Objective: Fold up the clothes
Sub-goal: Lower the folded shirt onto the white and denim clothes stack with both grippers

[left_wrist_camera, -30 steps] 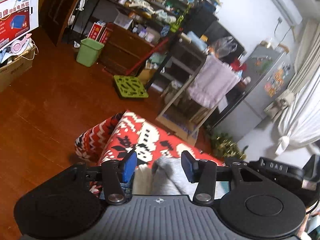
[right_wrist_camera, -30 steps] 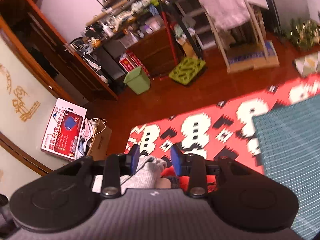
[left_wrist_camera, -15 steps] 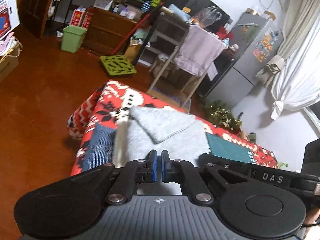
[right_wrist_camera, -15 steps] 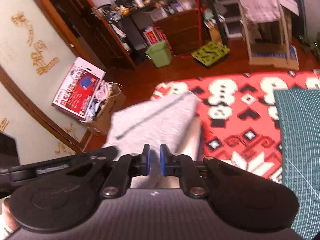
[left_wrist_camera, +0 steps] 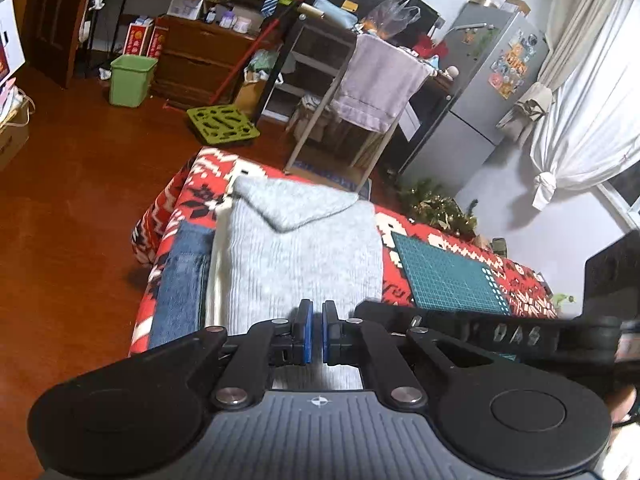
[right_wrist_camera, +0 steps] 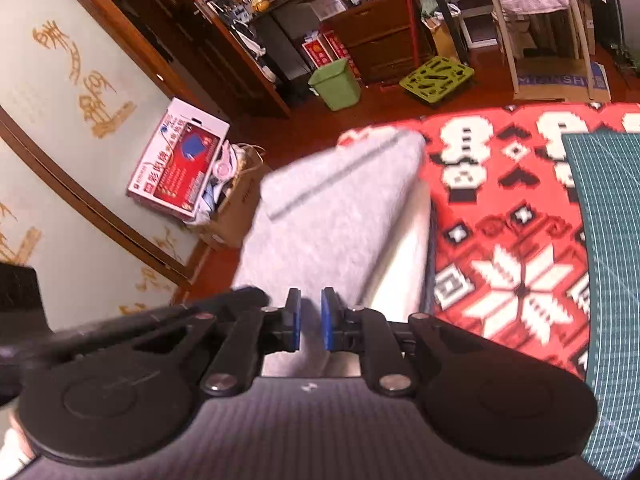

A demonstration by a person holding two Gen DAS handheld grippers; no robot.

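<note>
My left gripper (left_wrist_camera: 313,330) and right gripper (right_wrist_camera: 310,320) are now hovering nearly closed and empty, having released the grey sweater (left_wrist_camera: 296,252). It is lying folded on the red patterned blanket (left_wrist_camera: 404,236), beside the green cutting mat (left_wrist_camera: 448,276), so this fold is looking finished.

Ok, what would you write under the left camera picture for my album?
Left gripper nearly closed above a folded grey sweater lying on a red patterned blanket.
</note>
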